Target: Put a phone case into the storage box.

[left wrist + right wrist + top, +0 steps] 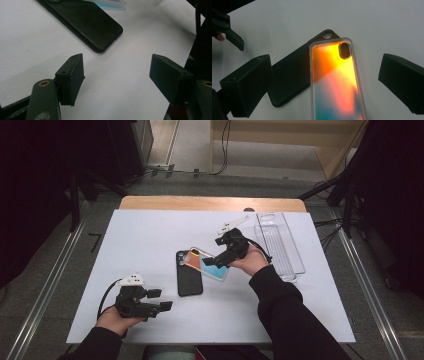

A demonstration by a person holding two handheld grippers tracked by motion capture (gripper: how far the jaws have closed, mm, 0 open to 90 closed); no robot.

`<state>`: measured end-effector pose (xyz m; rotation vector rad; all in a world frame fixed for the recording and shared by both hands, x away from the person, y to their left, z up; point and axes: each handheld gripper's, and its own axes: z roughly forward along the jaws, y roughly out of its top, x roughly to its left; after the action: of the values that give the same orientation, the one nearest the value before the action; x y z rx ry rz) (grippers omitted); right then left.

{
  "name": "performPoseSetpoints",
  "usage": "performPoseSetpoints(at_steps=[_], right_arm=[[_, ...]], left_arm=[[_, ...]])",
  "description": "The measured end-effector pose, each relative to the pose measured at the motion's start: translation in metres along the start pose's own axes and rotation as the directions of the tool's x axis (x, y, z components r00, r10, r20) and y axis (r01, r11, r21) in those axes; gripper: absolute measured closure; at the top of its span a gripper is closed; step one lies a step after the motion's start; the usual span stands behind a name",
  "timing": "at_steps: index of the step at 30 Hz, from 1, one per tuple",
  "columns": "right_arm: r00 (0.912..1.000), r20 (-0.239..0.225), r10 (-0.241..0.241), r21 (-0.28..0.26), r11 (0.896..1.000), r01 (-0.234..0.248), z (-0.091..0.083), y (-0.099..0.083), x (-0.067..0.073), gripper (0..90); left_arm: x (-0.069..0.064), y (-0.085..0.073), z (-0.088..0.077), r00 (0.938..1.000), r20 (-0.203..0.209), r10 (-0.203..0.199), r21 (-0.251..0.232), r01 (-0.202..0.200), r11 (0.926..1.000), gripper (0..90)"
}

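A black phone case lies flat at the middle of the white table sheet. An iridescent orange-to-teal case with a clear rim lies tilted with its camera end overlapping the black case's top corner. My right gripper hovers over this colourful case. It is open, with its jaws standing wide on either side and touching nothing. In the right gripper view the black case shows underneath. My left gripper rests near the front left, open and empty, pointing towards the black case.
A long clear plastic tray lies at the right side of the sheet, beyond my right hand. Bare wood of the table shows at the far edge. The other gripper's jaws appear at the upper left of the right gripper view.
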<state>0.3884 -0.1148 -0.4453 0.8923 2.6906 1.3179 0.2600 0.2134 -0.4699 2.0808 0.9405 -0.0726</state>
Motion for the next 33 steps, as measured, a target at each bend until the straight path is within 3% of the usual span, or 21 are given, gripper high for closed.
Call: performPoseSetpoints(at_steps=[19, 21, 33], right_arm=[[0.9999, 0.012, -0.005, 0.079, 0.997, 0.004, 0.026, -0.013, -0.01, 0.0], [0.9991, 0.039, -0.015, 0.086, 0.996, 0.012, 0.029, -0.015, -0.01, 0.0], [0.9976, 0.056, -0.041, 0.139, 0.99, 0.033, 0.041, -0.024, -0.012, 0.0]], left_arm=[[0.0, 0.0, 0.0, 1.0, 0.002, -0.002, -0.005, 0.002, 1.0, 28.1], [0.0, 0.0, 0.0, 1.0, 0.001, -0.002, -0.004, 0.002, 1.0, 28.1], [0.0, 0.0, 0.0, 1.0, 0.003, 0.001, -0.002, -0.001, 1.0, 28.1]])
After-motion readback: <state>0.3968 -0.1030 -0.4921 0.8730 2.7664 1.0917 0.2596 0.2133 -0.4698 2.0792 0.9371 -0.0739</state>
